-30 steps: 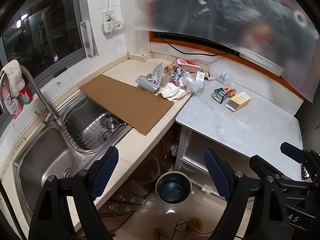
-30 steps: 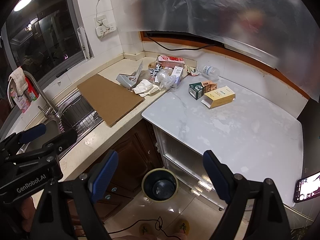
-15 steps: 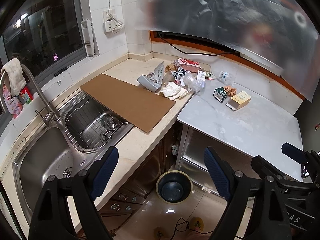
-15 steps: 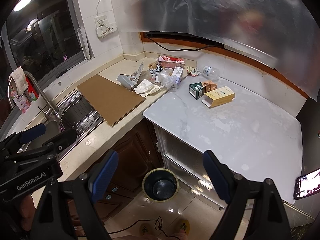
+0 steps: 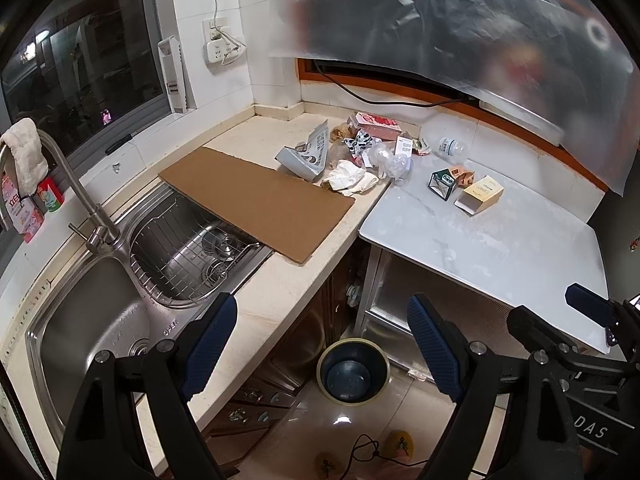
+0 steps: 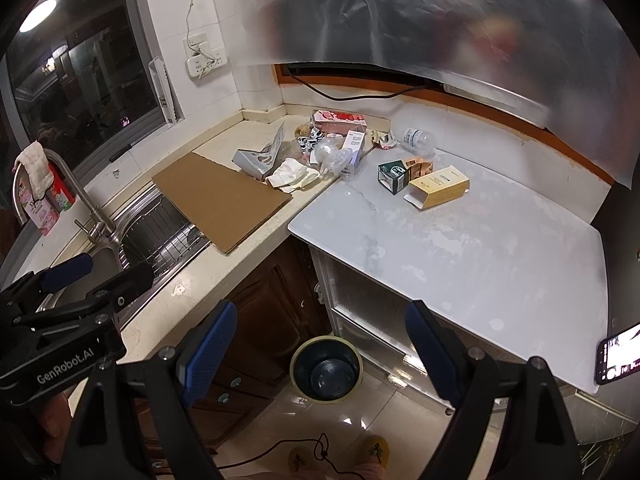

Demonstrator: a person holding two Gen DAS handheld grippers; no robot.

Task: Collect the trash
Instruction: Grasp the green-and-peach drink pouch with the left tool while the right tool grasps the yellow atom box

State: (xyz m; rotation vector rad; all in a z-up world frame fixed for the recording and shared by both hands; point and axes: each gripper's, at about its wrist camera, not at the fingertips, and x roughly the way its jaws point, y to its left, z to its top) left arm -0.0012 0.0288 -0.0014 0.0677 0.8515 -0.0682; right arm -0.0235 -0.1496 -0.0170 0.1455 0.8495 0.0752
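Jaws: the left gripper (image 5: 320,340) and the right gripper (image 6: 316,336) both stand wide apart and empty, held above the floor.
Trash: the litter pile (image 6: 320,152) sits in the counter corner, with the yellow box (image 6: 440,186) and green carton (image 6: 394,176) near it on the white table (image 6: 480,248).
Bin: the trash bin (image 6: 326,368) stands on the floor below, well apart from the litter.
Risk: light wrappers may slip from the pads during the carry; the clear bottle (image 6: 418,138) may roll if nudged.
Change: both views sit slightly further back than a second ago; nothing on the counter has moved.
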